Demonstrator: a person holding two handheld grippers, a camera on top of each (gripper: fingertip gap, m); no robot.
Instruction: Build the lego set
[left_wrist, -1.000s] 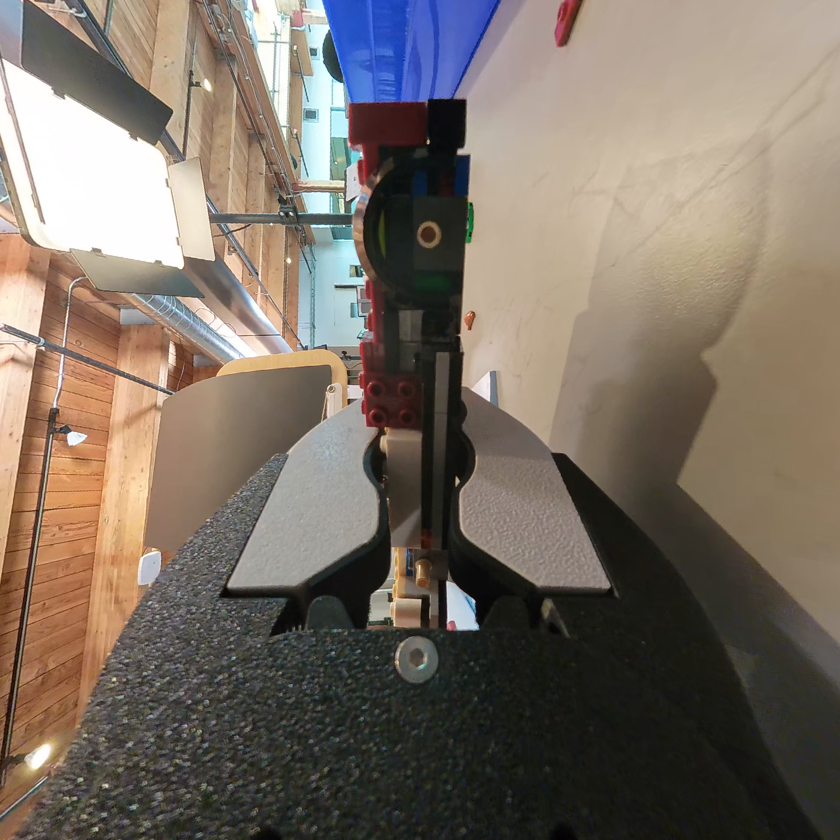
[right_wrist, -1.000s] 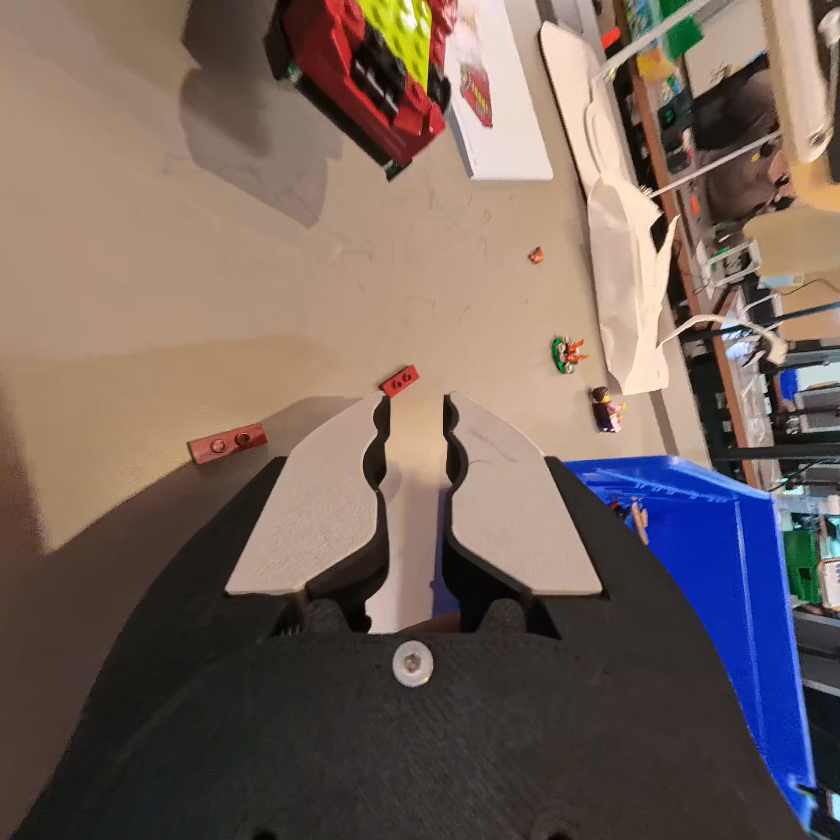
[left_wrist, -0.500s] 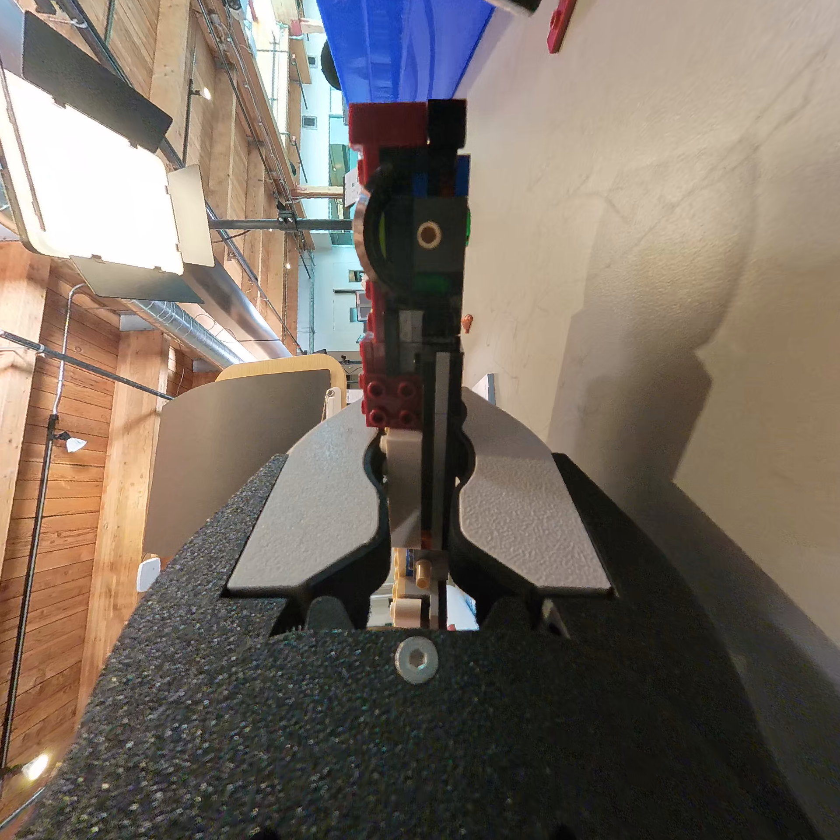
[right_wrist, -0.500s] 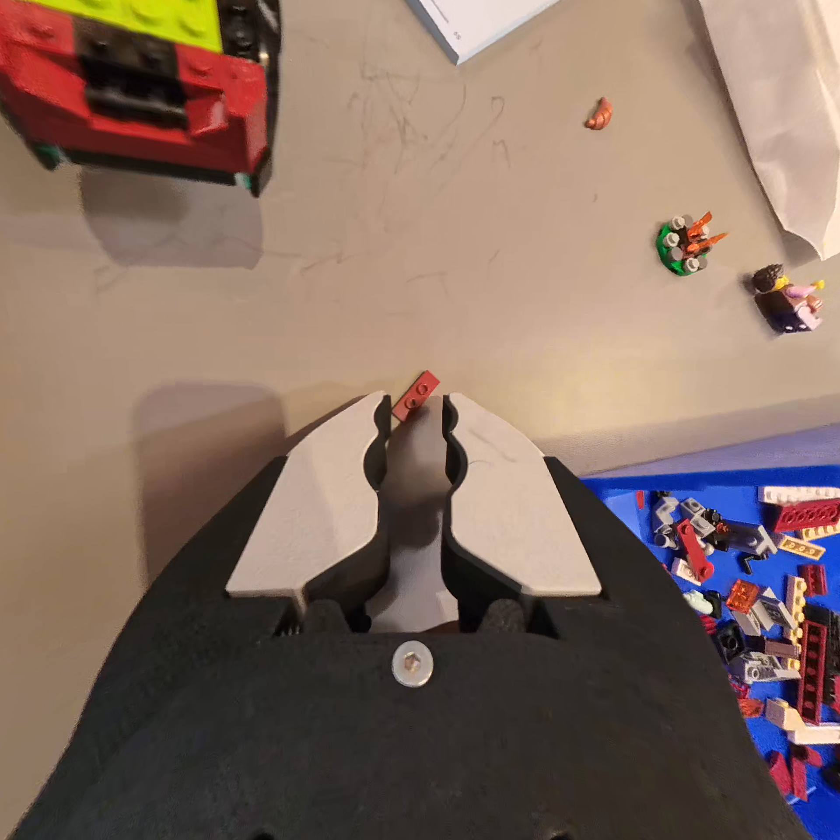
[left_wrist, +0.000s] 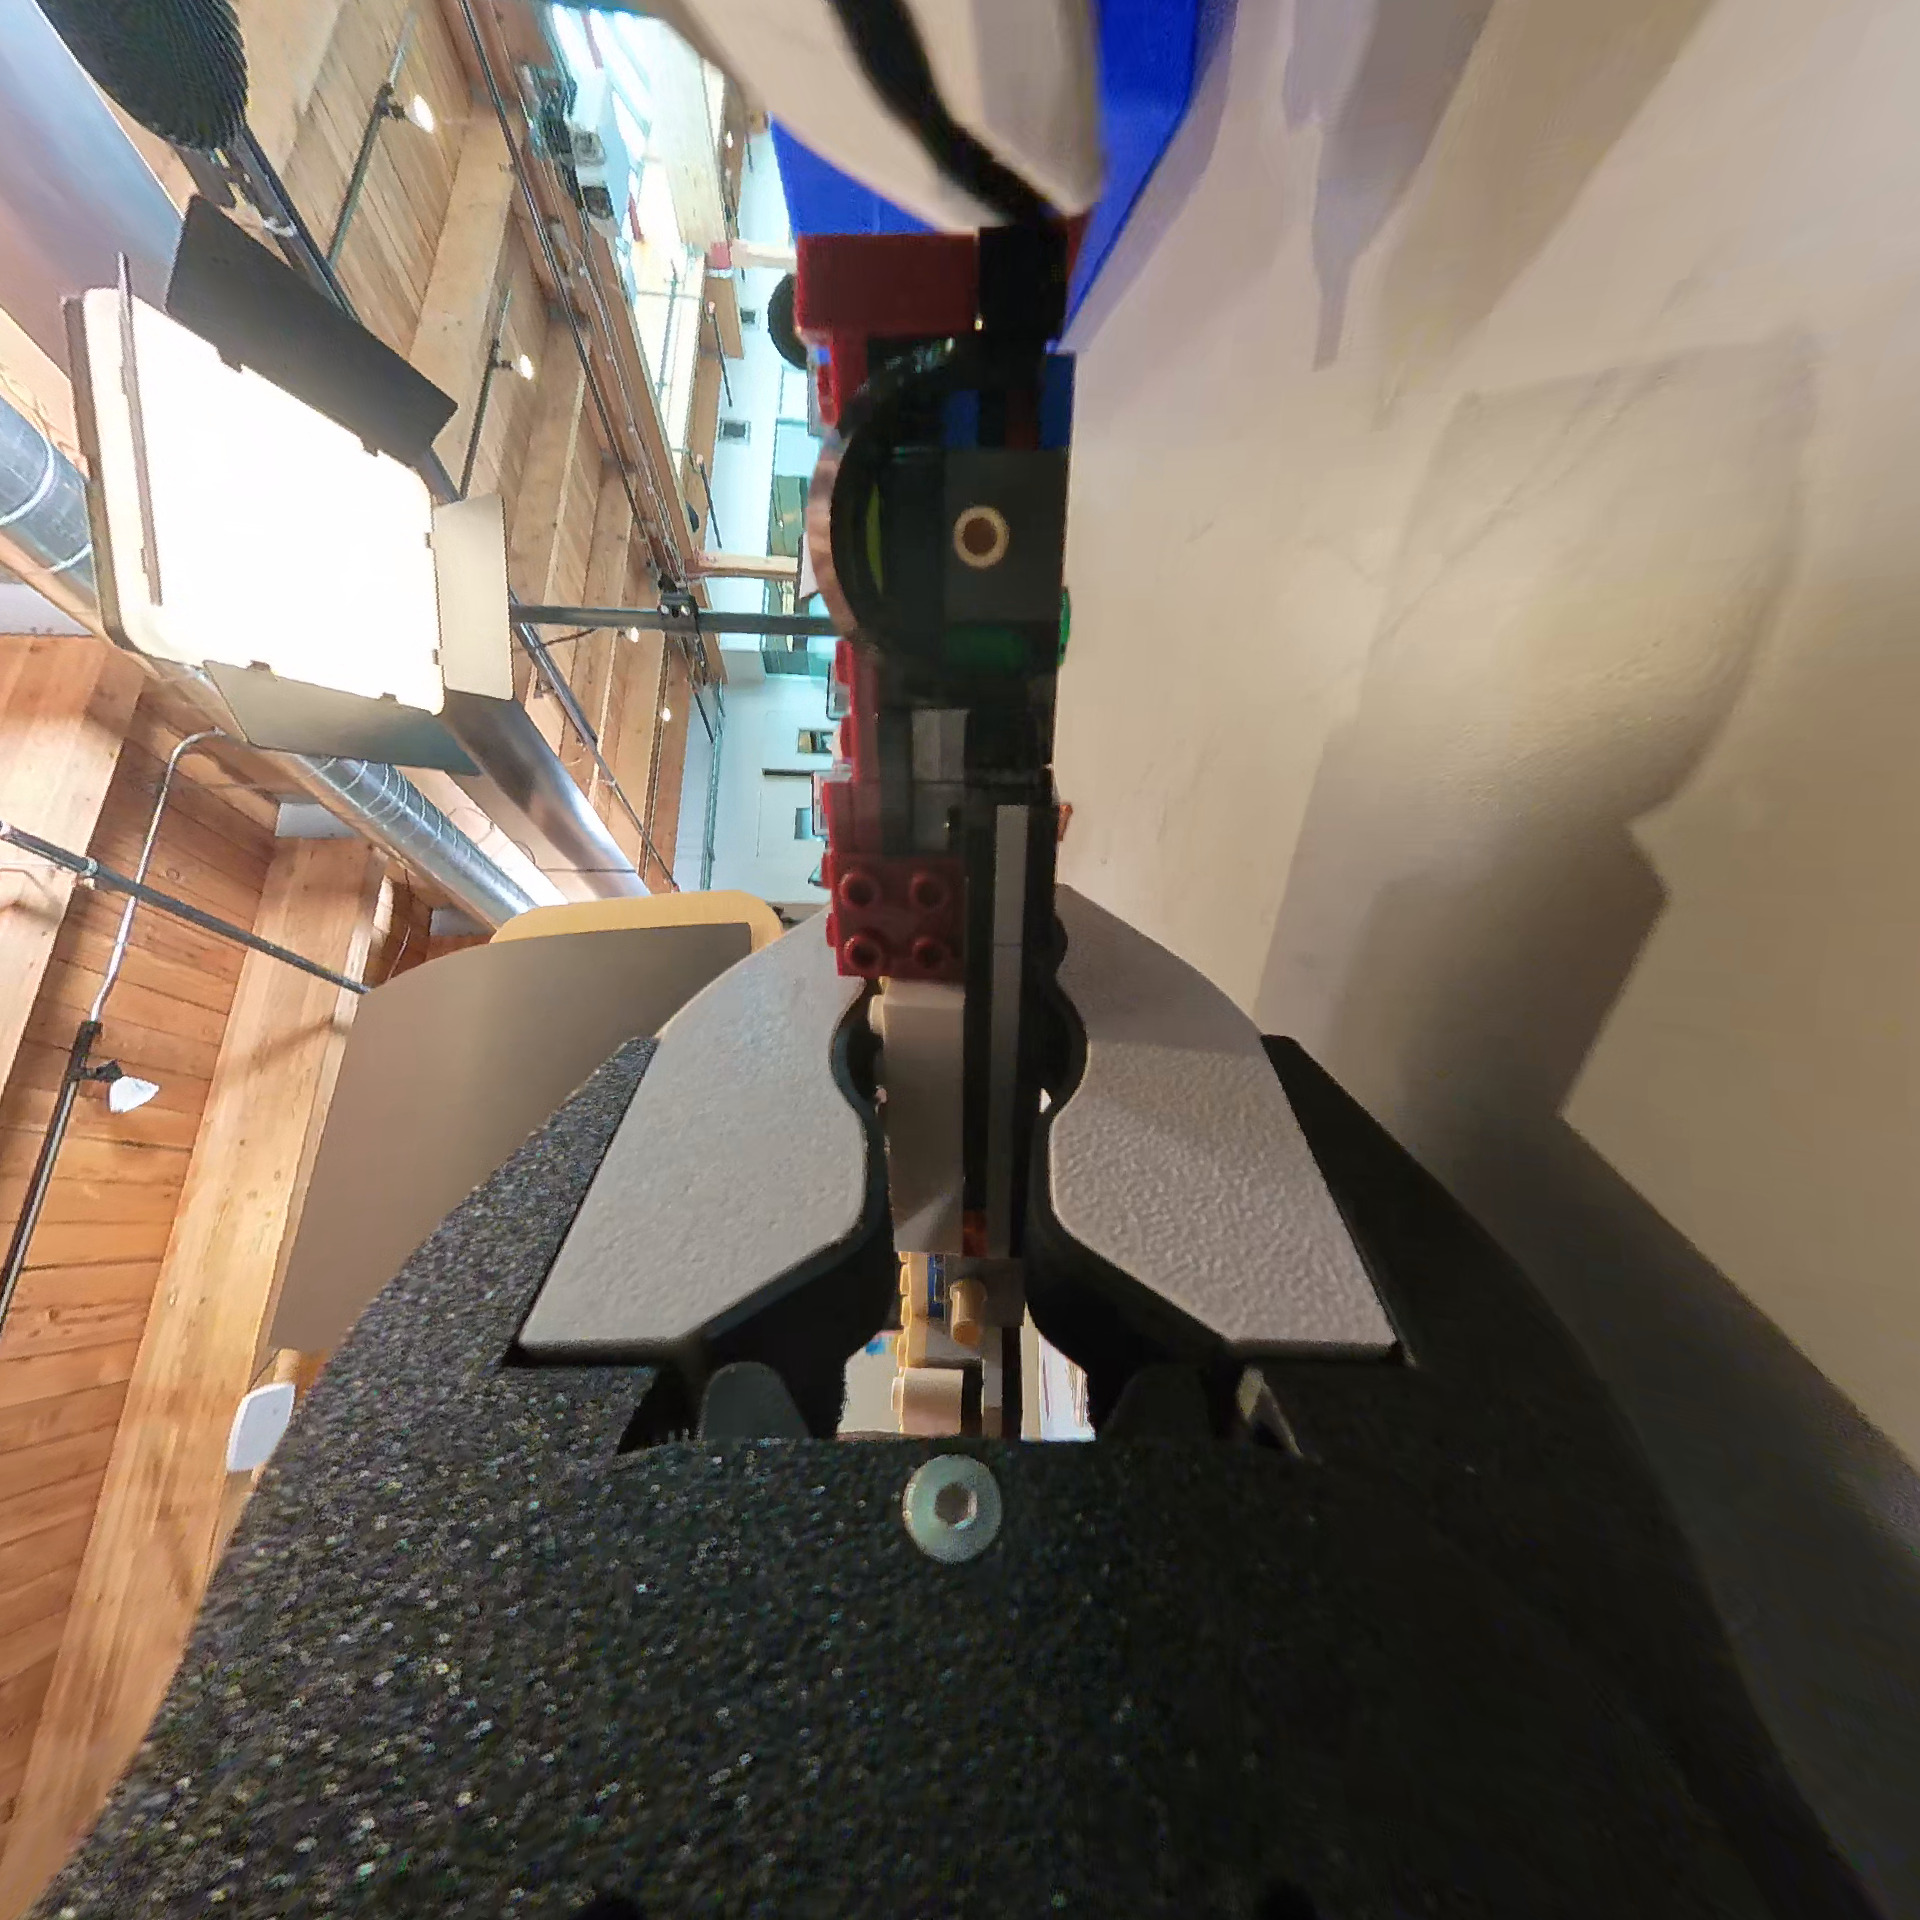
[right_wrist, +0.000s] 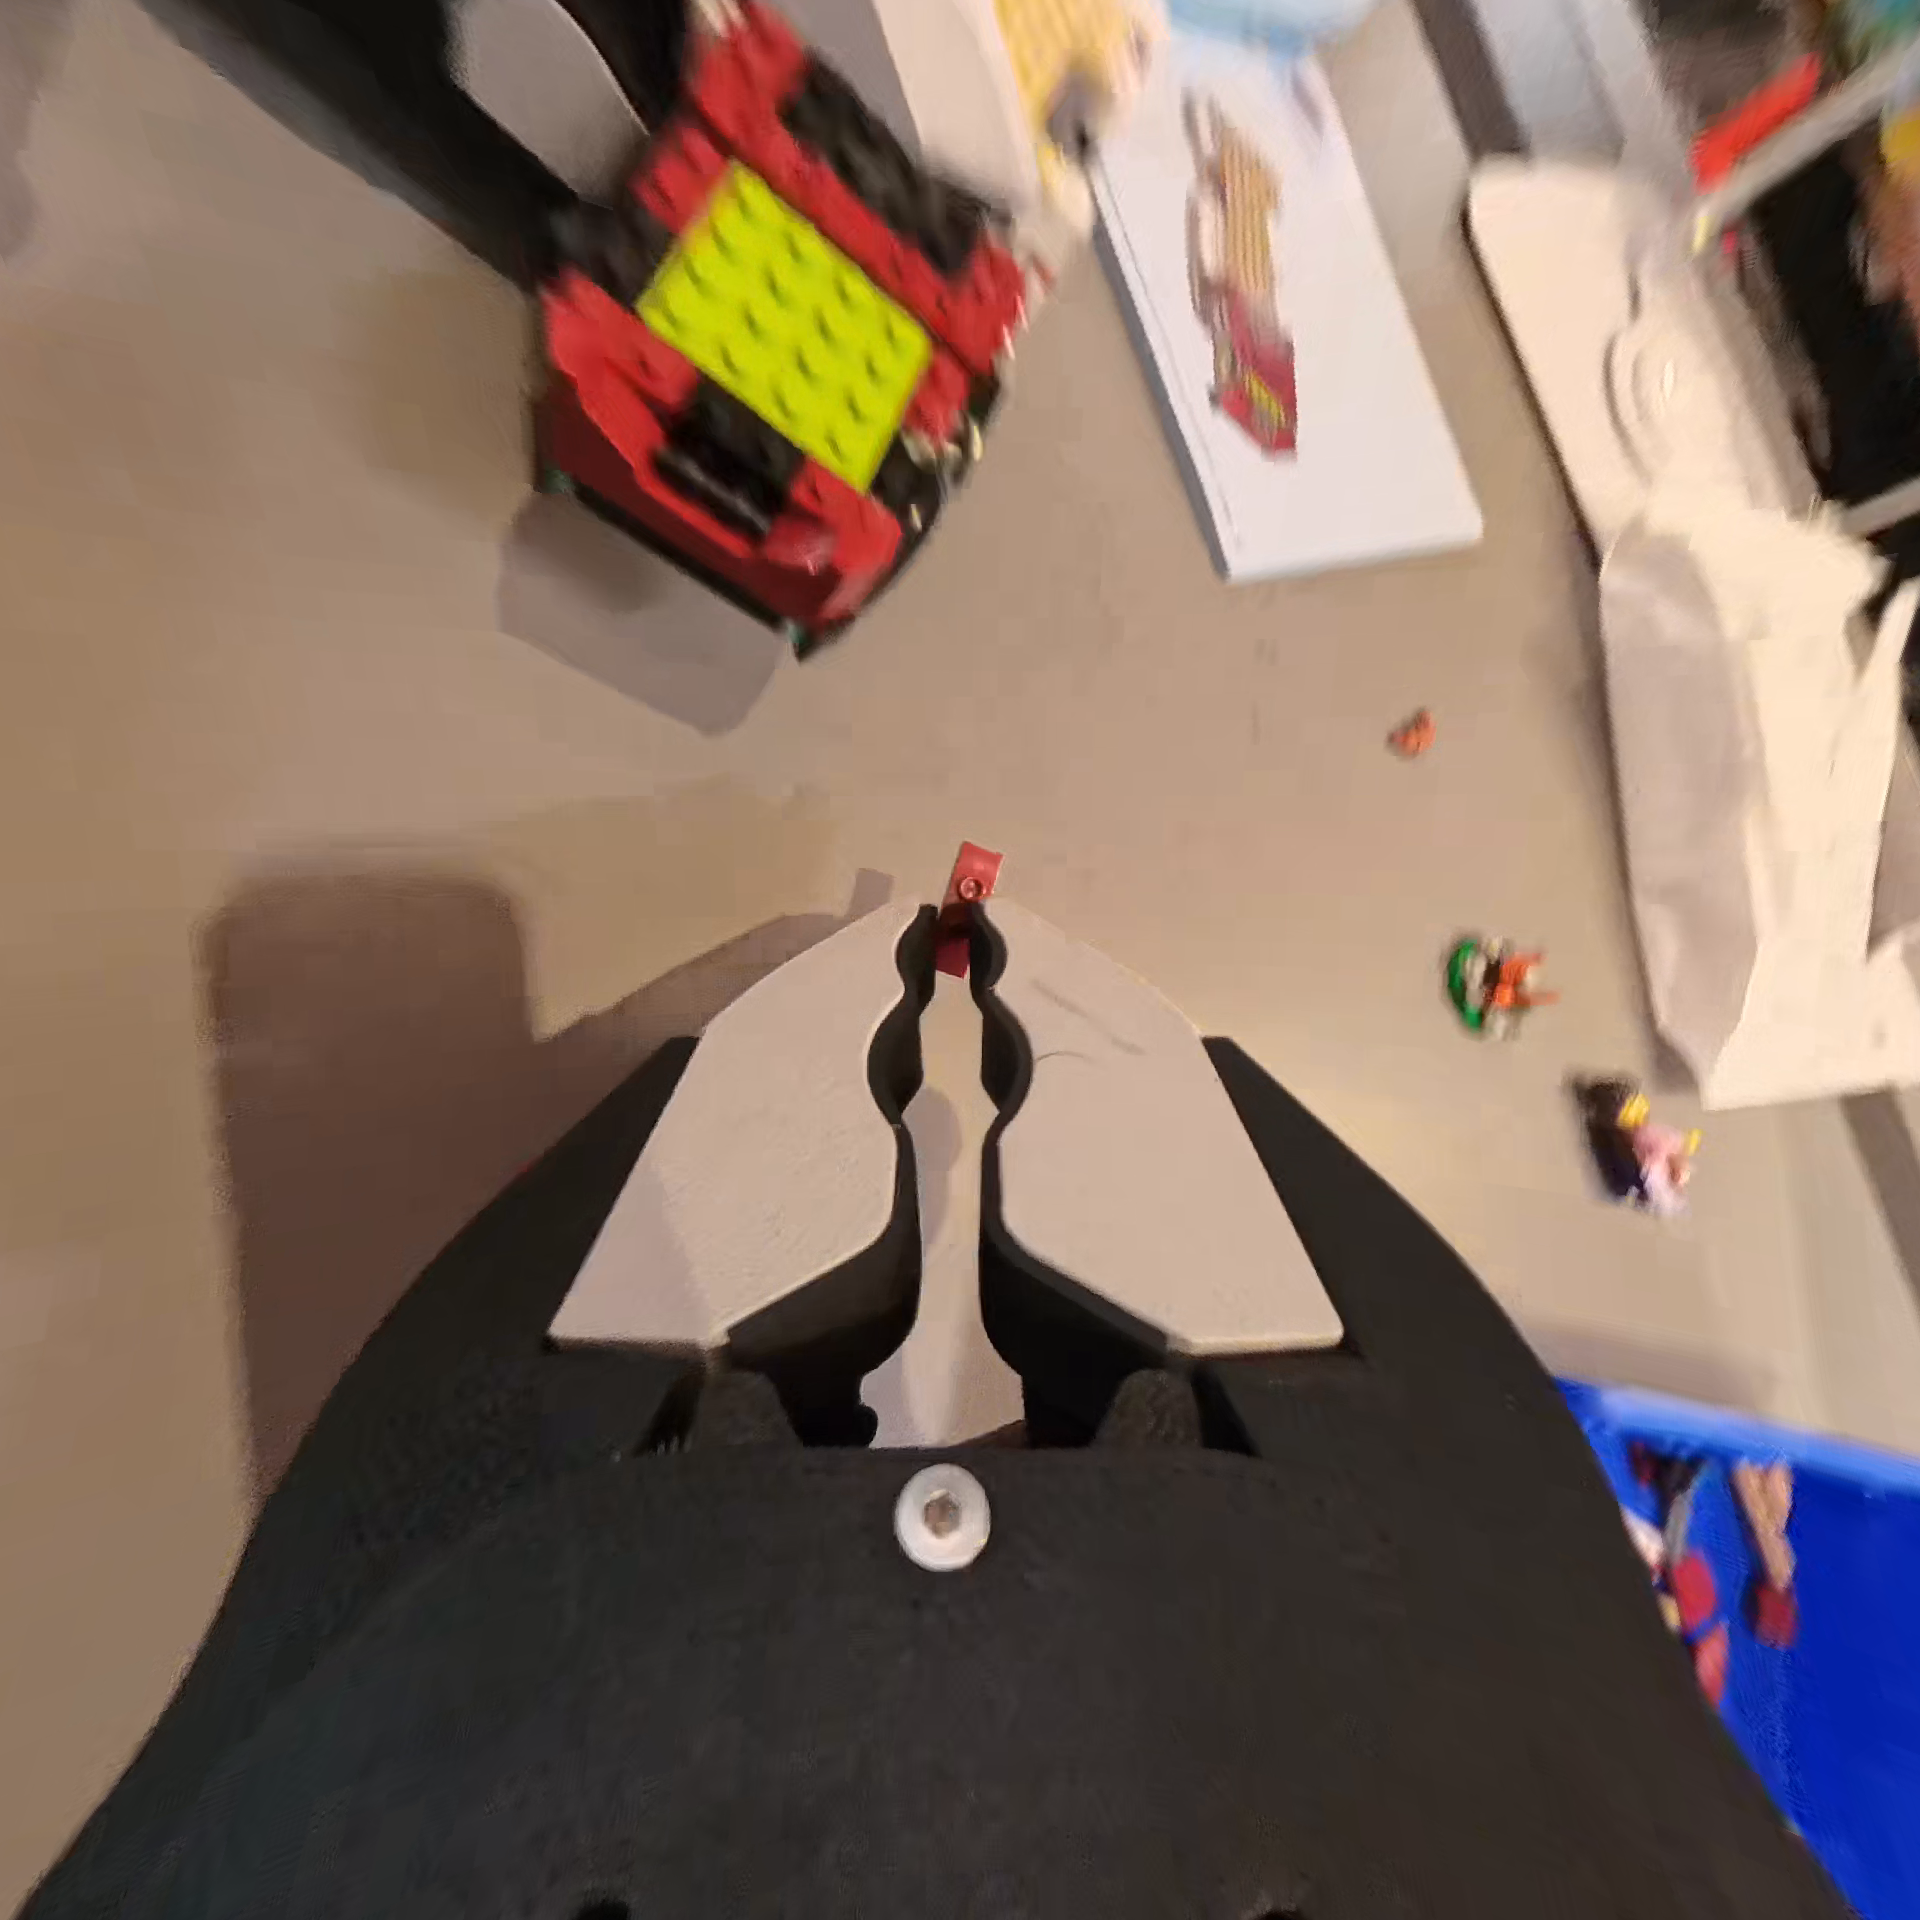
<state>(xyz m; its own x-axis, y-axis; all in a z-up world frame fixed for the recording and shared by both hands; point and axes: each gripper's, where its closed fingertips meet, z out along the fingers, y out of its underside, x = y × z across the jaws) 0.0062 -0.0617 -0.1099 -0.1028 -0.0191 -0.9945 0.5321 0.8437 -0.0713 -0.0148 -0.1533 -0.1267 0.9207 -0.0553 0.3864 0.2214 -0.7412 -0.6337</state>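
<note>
My left gripper (left_wrist: 961, 1023) is shut on a red and black brick-built vehicle (left_wrist: 940, 582) and holds it on edge, off the beige table (left_wrist: 1455, 623). The same vehicle shows in the right wrist view (right_wrist: 779, 374), with a lime green studded plate on top, lifted above its shadow. My right gripper (right_wrist: 958, 930) is shut on a small red plate (right_wrist: 966, 904), pinched at its fingertips and lifted off the table (right_wrist: 312, 727). The plate sticks out past the tips.
A blue bin (right_wrist: 1787, 1579) of loose bricks is at lower right. A white booklet (right_wrist: 1278, 343), white paper bags (right_wrist: 1745, 831), a green and orange piece (right_wrist: 1491, 982), a minifigure (right_wrist: 1636, 1138) and an orange bit (right_wrist: 1411, 732) lie on the table.
My right gripper came down over the small red plate, closed on it and lifted it. My left gripper keeps holding the vehicle; a white sleeve has come into its view.
</note>
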